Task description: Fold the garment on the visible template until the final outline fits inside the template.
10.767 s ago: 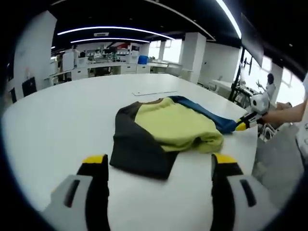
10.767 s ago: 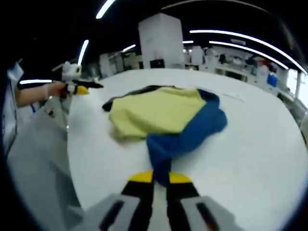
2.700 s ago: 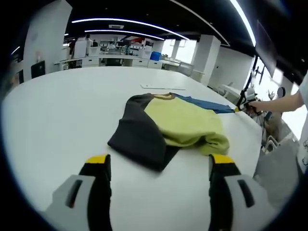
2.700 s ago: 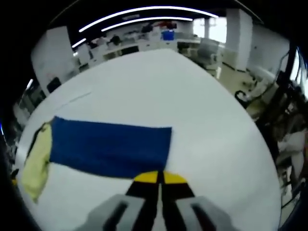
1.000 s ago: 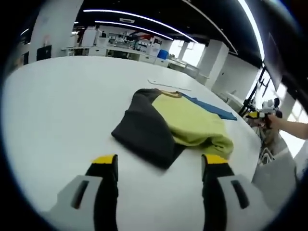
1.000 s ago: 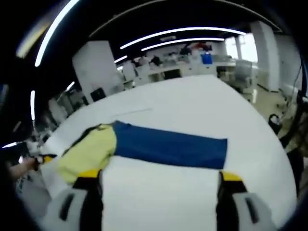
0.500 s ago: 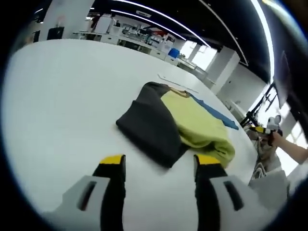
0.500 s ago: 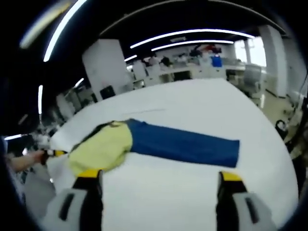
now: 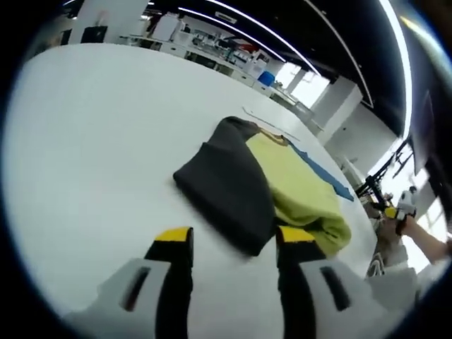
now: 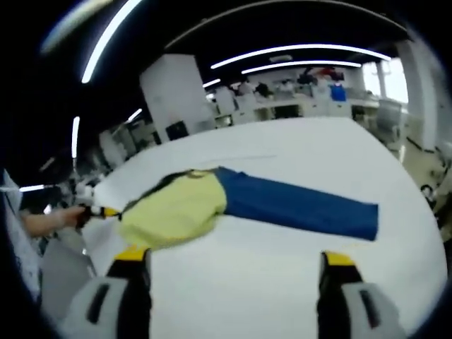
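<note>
Garment (image 10: 212, 201): mid-frame on white table (image 10: 282, 282), blue sleeve (image 10: 300, 208) extended toward right; template apparently indistinct. Left gripper (image 9: 229, 244), right gripper (image 10: 229, 265): jaws apart, empty.

The garment (image 9: 272, 187) is yellow-green with one dark grey and one blue sleeve (image 10: 300, 207).

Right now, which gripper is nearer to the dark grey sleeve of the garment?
Left. The left gripper is open just before the dark grey sleeve, almost at its near edge. The right gripper is open on the opposite side, facing the blue sleeve.
</note>
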